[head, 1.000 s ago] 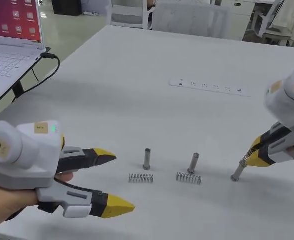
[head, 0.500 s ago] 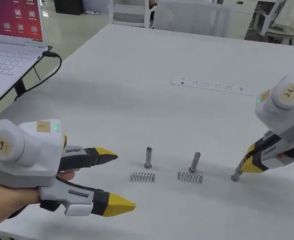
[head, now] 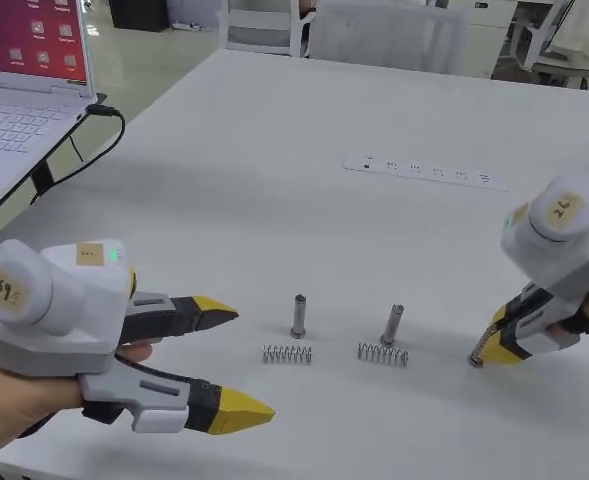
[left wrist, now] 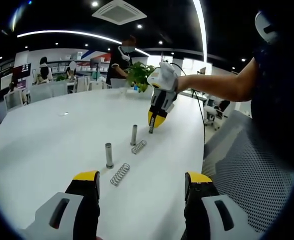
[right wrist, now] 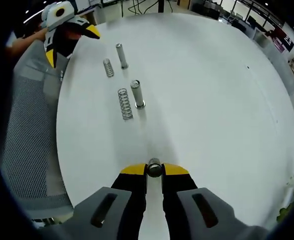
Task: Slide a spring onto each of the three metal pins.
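Left gripper [head: 229, 362] hovered low over the white table [head: 274, 180], its jaws spread wide with nothing between them. Right gripper [head: 491, 347] had its jaws pinched together on a held spring [head: 485, 342] threaded over a tilted third pin [right wrist: 154, 167], whose foot rested on the table just under the tips. Between the two grippers stood two upright metal pins, the left-side pin [head: 299, 315] and the right-side pin [head: 393, 325]. A first loose spring [head: 287, 354] and a second loose spring [head: 383, 354] lay flat beside their bases.
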A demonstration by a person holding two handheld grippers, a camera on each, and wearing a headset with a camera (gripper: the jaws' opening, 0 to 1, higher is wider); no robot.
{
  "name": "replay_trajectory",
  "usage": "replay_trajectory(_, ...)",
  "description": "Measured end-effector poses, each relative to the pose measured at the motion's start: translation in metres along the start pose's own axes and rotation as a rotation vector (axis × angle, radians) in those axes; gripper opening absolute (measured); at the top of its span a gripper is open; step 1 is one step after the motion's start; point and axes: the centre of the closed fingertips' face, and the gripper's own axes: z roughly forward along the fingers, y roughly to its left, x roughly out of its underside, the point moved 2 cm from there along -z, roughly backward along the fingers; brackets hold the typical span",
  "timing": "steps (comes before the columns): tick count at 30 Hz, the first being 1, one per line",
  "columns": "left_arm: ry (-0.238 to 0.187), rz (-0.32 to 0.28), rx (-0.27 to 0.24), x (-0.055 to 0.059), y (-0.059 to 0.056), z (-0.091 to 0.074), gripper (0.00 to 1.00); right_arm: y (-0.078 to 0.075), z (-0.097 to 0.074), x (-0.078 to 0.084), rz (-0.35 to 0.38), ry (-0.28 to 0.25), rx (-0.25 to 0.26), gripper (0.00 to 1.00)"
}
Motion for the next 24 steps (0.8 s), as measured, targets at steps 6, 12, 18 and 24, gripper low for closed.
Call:
replay_trajectory(6, 0.000, 0.001, 0.001, 0.0001, -0.0004, 0.0003, 0.64, 0.0000, 0.0001, 0.0018, 0.005, 0.004, 0.000, 0.09)
replay_trajectory(12, -0.003, 0.001, 0.002, -0.0005, -0.0003, -0.0002, 0.64, 0.0005, 0.0008, 0.0028, 0.002, 0.008, 0.002, 0.09)
replay_trajectory(18, -0.004, 0.002, 0.003, -0.0003, 0.0001, 0.0000, 0.64, -0.0002, 0.0015, 0.0035, 0.004, 0.010, -0.001, 0.09)
replay_trajectory(24, -0.003, 0.000, 0.005, 0.0003, 0.0000, 0.0001, 0.64, -0.0006, 0.0021, 0.0050, 0.006, 0.013, -0.001, 0.12)
